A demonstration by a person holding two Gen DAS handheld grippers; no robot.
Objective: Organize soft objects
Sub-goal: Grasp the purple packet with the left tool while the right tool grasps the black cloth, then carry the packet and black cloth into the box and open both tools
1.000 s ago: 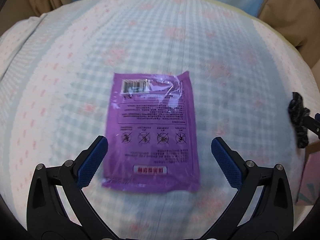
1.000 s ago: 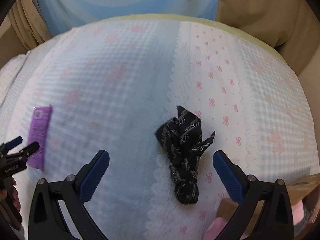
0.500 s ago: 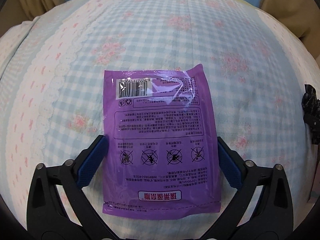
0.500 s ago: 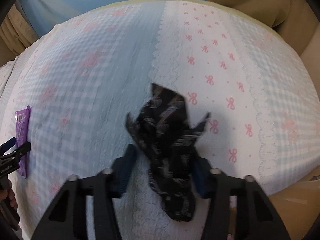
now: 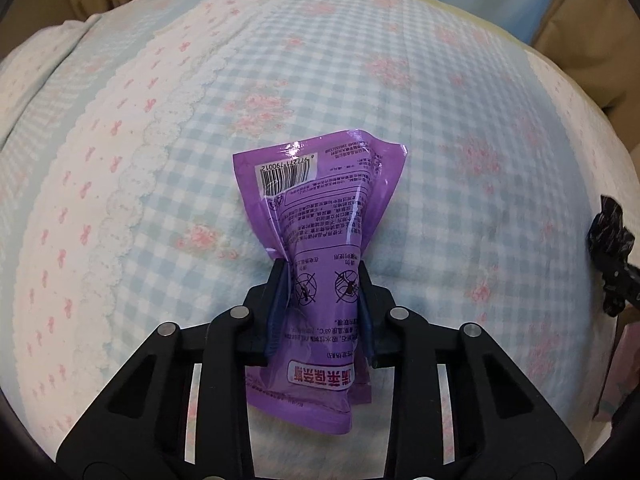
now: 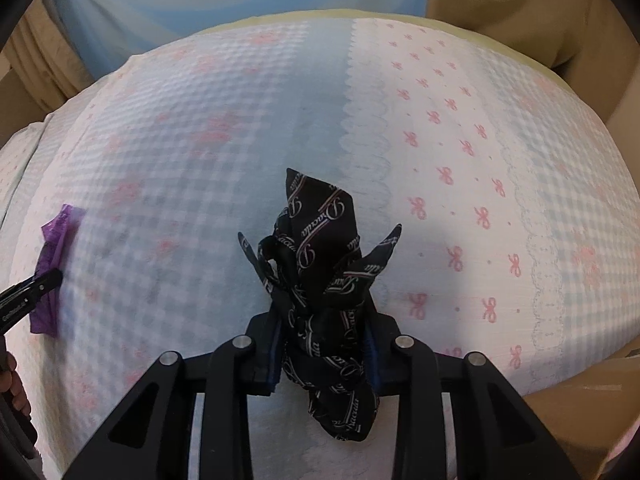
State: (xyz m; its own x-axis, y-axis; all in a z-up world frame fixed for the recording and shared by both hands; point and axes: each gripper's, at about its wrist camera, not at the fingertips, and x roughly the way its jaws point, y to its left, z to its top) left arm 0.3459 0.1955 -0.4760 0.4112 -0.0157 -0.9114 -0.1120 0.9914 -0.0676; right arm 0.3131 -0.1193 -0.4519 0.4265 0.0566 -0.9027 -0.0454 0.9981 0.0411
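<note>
While a quilted bedspread (image 5: 460, 208) of pale blue check, pink flowers and white scalloped bands with pink bows covers nearly the whole of both views, it bears everything else in sight. Tan fabric (image 6: 520, 8) and a light blue cloth (image 6: 200, 4) lie past its far edge, from about 10 to 2 o'clock in the right wrist view.

Next in size is the purple pouch (image 5: 324, 236), printed with a barcode and rows of small text. It sits at the centre of the left wrist view, pinched at its middle so that its far end fans out toward 12 o'clock and its near end hangs toward 6 o'clock. The left tongs (image 5: 322, 292) are closed on it — both blue pads press into its crumpled sides.

Smaller is the black patterned scarf (image 6: 324, 304), bunched and knotted, with pale script lettering. The right tongs (image 6: 324, 344) are clamped on its lower part, its points sticking up toward 12 o'clock.

From the right wrist view, the pouch and left tongs show at 9 o'clock; from the left, the scarf shows at 3 o'clock — well apart.
</note>
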